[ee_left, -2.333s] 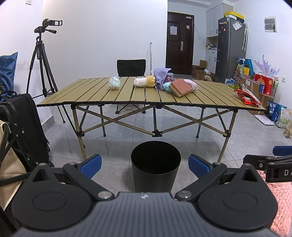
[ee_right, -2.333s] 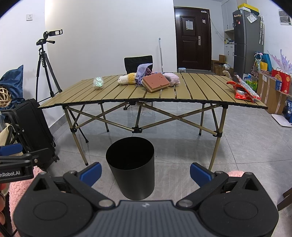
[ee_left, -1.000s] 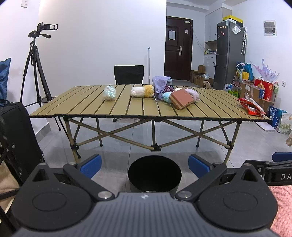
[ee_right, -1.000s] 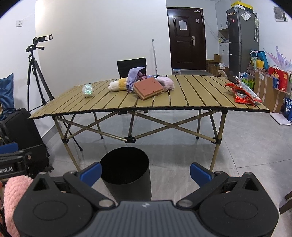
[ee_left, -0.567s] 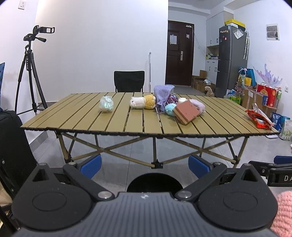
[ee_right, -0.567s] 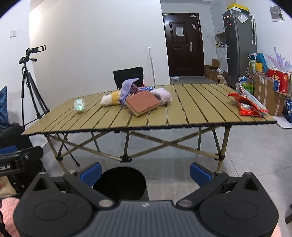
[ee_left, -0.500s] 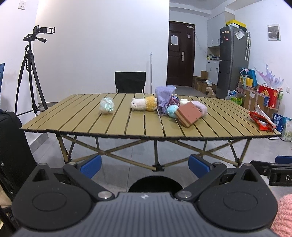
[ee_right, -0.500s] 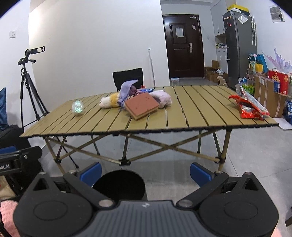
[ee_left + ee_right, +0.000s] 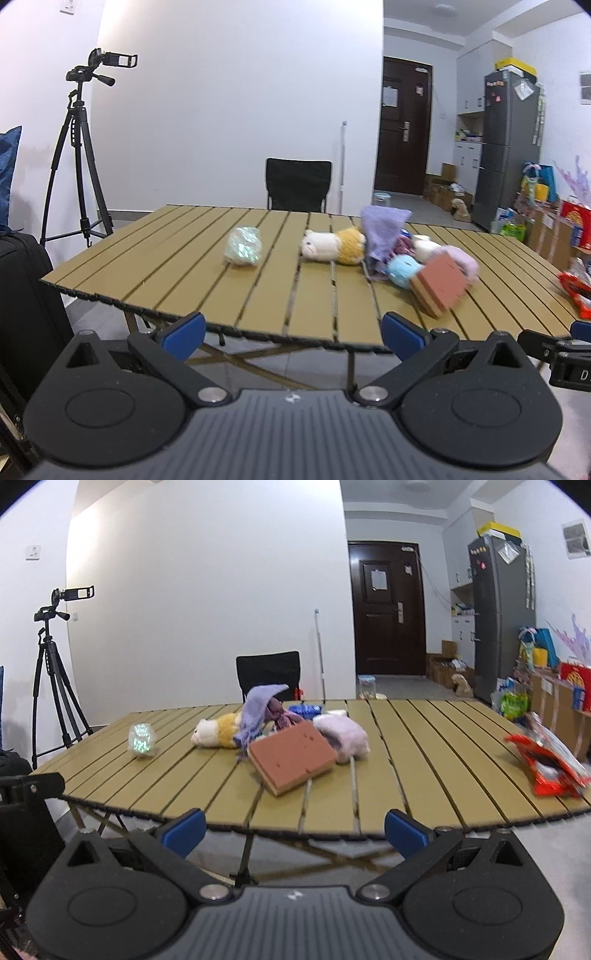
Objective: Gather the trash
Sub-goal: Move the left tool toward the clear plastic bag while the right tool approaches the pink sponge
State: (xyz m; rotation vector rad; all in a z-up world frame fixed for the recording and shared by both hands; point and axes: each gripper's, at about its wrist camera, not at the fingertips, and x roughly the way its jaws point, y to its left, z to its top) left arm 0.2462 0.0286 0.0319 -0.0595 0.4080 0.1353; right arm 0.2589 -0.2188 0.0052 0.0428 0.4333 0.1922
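A crumpled clear plastic wad [image 9: 242, 246] lies on the slatted wooden table [image 9: 184, 266], left of centre; it also shows in the right wrist view [image 9: 141, 740]. A red snack wrapper [image 9: 546, 755] lies at the table's right edge, and shows in the left wrist view [image 9: 578, 291]. My left gripper [image 9: 293, 334] is open and empty, just short of the table's near edge. My right gripper [image 9: 293, 829] is open and empty, likewise at the near edge. The black bin is out of view.
Mid-table lie a white-and-yellow plush [image 9: 332, 245], a purple cloth [image 9: 382, 229], a blue ball [image 9: 402, 267], a pink plush [image 9: 343, 734] and a brick-coloured block [image 9: 291, 757]. A black chair [image 9: 297, 184] stands behind. A tripod [image 9: 79, 158] and black suitcase [image 9: 26, 306] stand left.
Both grippers have risen and moved toward the table. The black bin has dropped out of view below them. The table top now fills the middle of both views.
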